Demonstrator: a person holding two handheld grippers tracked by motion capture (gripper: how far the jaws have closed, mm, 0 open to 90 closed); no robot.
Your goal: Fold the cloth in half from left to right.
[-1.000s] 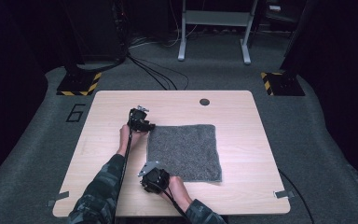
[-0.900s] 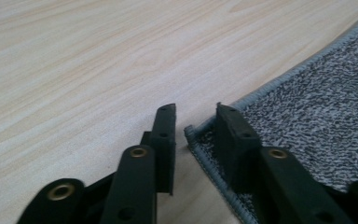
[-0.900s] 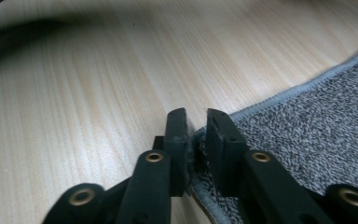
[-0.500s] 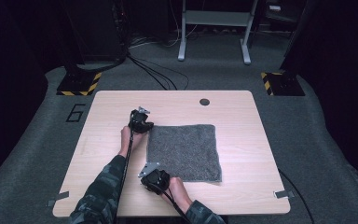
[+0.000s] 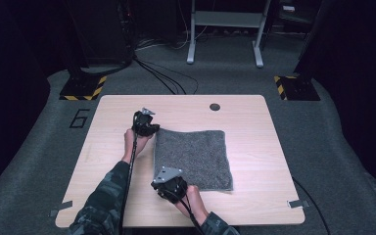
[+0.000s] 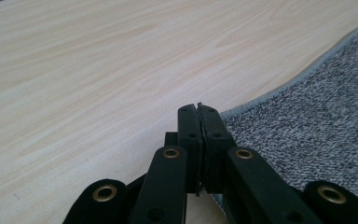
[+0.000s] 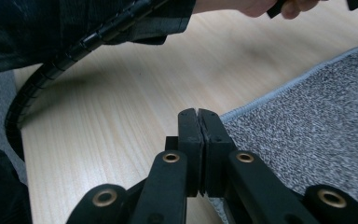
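Observation:
A grey square cloth (image 5: 196, 156) lies flat on the light wooden table (image 5: 254, 122). My left gripper (image 5: 152, 129) is at the cloth's far left corner. In the left gripper view its jaws (image 6: 199, 116) are pressed together, with the cloth's edge (image 6: 317, 121) running into them. My right gripper (image 5: 162, 172) is at the near left corner, held a little above the table. In the right gripper view it (image 7: 198, 119) is shut where the hem of the cloth (image 7: 317, 107) ends. The left hand (image 7: 261, 7) shows farther off.
A small dark round spot (image 5: 215, 106) sits near the table's far edge. Bare wood lies left of the cloth. A black cable (image 7: 51, 70) trails over the table by the sleeve. Yellow-black striped bases (image 5: 83, 88) and a metal stand (image 5: 225, 29) are on the floor behind.
The right gripper has lifted slightly and shifted a little to the right at the cloth's near left corner. The left gripper has stayed put, and the cloth's outline is much the same.

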